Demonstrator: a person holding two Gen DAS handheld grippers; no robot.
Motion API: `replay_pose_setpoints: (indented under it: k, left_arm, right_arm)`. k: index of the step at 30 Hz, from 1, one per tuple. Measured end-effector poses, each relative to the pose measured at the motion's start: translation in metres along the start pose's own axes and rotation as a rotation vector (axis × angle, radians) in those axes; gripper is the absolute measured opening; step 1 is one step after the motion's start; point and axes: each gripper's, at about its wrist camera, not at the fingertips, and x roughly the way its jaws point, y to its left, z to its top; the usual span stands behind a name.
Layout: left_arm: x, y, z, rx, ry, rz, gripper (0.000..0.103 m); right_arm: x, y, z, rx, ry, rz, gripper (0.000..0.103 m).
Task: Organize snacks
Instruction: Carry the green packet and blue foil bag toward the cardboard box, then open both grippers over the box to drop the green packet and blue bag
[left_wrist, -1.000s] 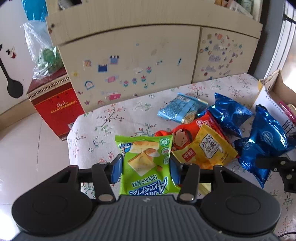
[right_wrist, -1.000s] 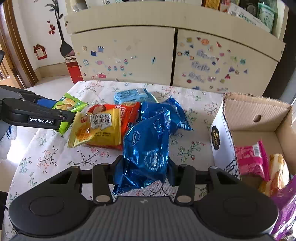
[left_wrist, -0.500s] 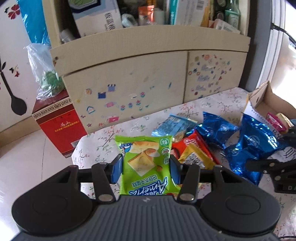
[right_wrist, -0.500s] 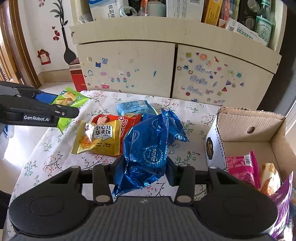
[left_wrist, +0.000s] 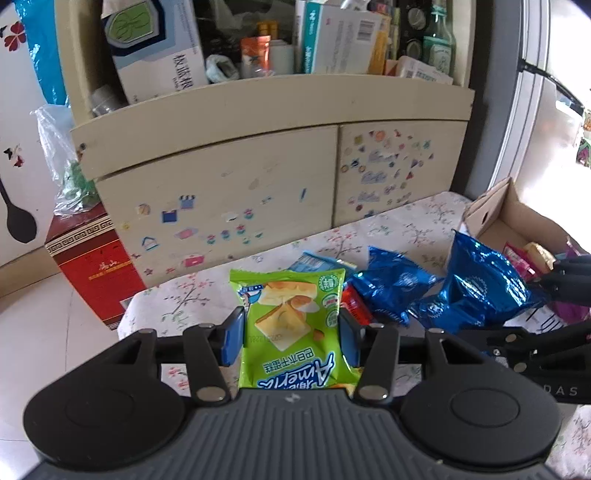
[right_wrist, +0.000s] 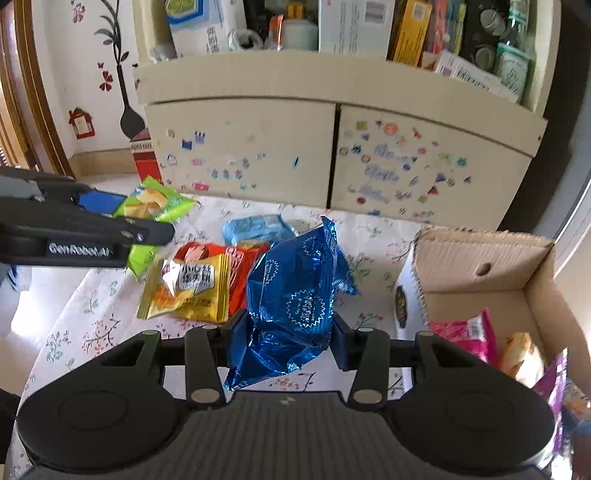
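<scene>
This is a lived-in family home. A cream cabinet (right_wrist: 332, 147) has doors covered in children's stickers (right_wrist: 388, 158), and its open shelf (left_wrist: 258, 48) is crammed with boxes, bottles and jars. The wall carries a vase-and-flower decal (right_wrist: 122, 74), the floor (left_wrist: 44, 332) is pale tile, and a floral cloth covers the bench (right_wrist: 92, 314).

A sticker-covered cabinet (right_wrist: 332, 155) stands behind the floral tablecloth (right_wrist: 92, 317), a red box (left_wrist: 92, 266) beside it.
</scene>
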Motion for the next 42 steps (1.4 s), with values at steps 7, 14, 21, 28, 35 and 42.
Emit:
replay_pose_setpoints:
  k: [7,14,21,28,35,42]
  left_arm:
    - [-0.003,-0.015,0.014,-0.025,-0.046,-0.038,0.051]
    - [-0.002,-0.04,0.025,-0.025,-0.088,-0.081,0.051]
    - [-0.002,-0.081,0.032,0.001,-0.12,-0.154,0.051]
    - [-0.002,-0.122,0.036,0.05,-0.146,-0.234,0.051]
    - [-0.001,-0.156,0.035,0.116,-0.145,-0.293,0.051]
    - [0.009,-0.175,0.045,0.115,-0.155,-0.329,0.051]
  right_arm:
    - [-0.02,-0.021,0.008,0.044,-0.054,-0.046,0.052]
    - [-0.049,-0.055,0.01,0.112,-0.114,-0.109,0.052]
    - [-0.075,-0.09,0.007,0.168,-0.164,-0.166,0.052]
    - [-0.093,-0.121,-0.005,0.238,-0.173,-0.216,0.052]
    - [-0.102,-0.137,-0.016,0.296,-0.177,-0.248,0.052]
    - [-0.106,-0.152,-0.021,0.371,-0.175,-0.281,0.052]
